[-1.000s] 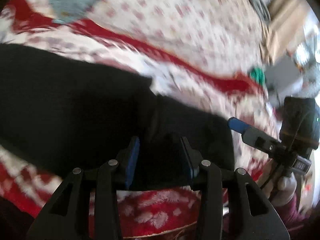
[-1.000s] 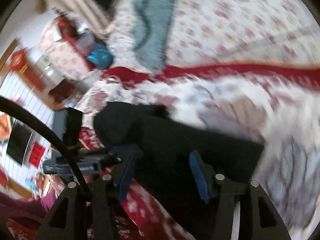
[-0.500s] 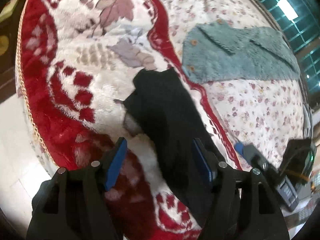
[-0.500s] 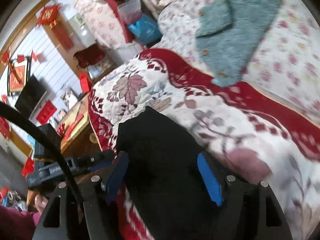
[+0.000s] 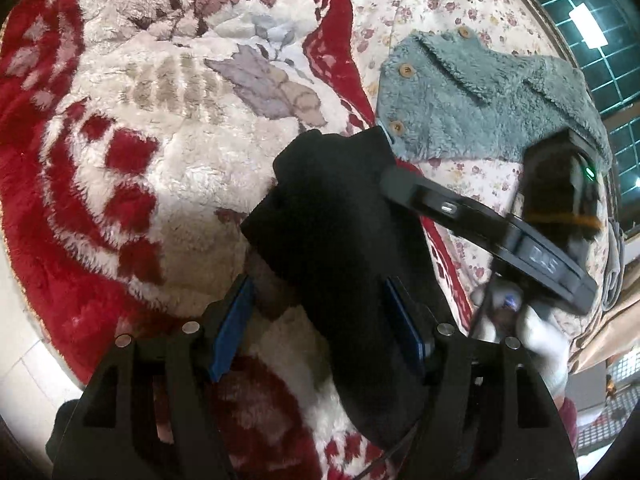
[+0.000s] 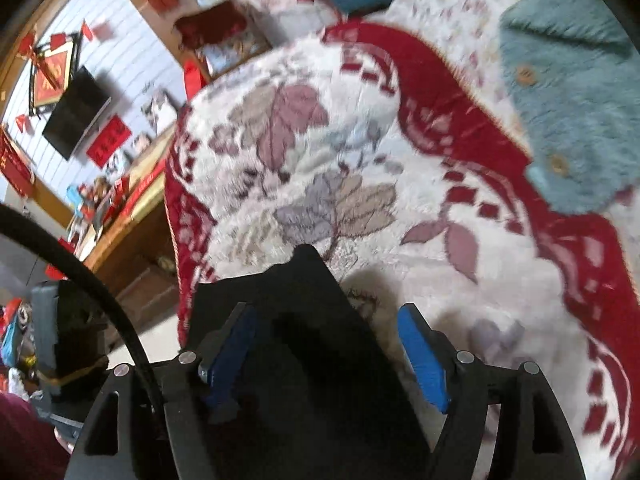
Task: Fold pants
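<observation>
Black pants (image 5: 344, 248) folded narrow on red-and-white blanket (image 5: 132, 152), left gripper (image 5: 320, 328) and right gripper (image 6: 326, 350) above them, jaws wide, teal fleece jacket (image 5: 480, 108) beside.

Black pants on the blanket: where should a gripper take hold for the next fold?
Grip the black pants at the far narrow end, coming in from above. That end lies flat on the red-and-white blanket, free of the teal fleece garment, so it should lift back easily.

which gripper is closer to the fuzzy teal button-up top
Right. In the left wrist view the right gripper reaches almost to the fuzzy teal buttoned top; the left gripper sits farther back, over the black pants.
</observation>
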A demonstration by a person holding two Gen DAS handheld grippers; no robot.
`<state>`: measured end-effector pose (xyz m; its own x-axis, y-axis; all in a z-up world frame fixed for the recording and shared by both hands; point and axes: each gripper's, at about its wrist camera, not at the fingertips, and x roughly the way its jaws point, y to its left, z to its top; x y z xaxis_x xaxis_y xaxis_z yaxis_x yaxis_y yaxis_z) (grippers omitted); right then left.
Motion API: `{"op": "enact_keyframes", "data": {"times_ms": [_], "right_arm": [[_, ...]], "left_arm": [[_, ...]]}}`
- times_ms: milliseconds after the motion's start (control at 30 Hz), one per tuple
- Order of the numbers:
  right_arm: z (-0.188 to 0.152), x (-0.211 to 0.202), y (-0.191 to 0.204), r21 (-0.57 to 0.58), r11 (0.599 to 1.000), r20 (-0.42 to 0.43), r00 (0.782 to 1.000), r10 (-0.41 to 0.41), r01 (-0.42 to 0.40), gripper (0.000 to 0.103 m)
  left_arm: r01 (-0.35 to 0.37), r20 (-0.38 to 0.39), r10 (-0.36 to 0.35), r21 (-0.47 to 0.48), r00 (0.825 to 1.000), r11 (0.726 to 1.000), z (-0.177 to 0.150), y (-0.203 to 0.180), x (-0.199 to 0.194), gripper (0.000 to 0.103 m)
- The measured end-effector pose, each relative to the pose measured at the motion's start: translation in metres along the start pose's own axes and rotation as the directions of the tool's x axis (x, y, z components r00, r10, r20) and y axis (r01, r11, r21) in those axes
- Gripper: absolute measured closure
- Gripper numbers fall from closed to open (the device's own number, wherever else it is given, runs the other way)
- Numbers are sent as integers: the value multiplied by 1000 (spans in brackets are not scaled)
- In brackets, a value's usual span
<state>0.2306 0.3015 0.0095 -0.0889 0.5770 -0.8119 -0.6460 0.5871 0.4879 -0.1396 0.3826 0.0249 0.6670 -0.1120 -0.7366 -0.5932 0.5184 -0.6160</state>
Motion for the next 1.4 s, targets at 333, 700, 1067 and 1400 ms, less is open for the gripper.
{"op": "enact_keyframes", "data": {"times_ms": [333, 700, 1067, 1400], "right_arm": [[-17, -32, 8, 0, 996, 185, 979, 85, -87, 85], [-91, -202, 51, -18, 998, 492, 869, 57, -56, 85], [-245, -305, 39, 188, 982, 647, 755, -107, -22, 85], [-397, -302, -14, 595, 800, 492, 754, -436, 74, 83]], "left_arm": [[77, 55, -85, 135, 995, 988, -2, -23, -14, 78], [178, 98, -266, 521, 959, 835, -62, -143, -90, 81], [334, -158, -314, 675, 936, 658, -166, -226, -68, 81], [358, -371, -116, 689, 921, 630, -270, -243, 15, 72]]}}
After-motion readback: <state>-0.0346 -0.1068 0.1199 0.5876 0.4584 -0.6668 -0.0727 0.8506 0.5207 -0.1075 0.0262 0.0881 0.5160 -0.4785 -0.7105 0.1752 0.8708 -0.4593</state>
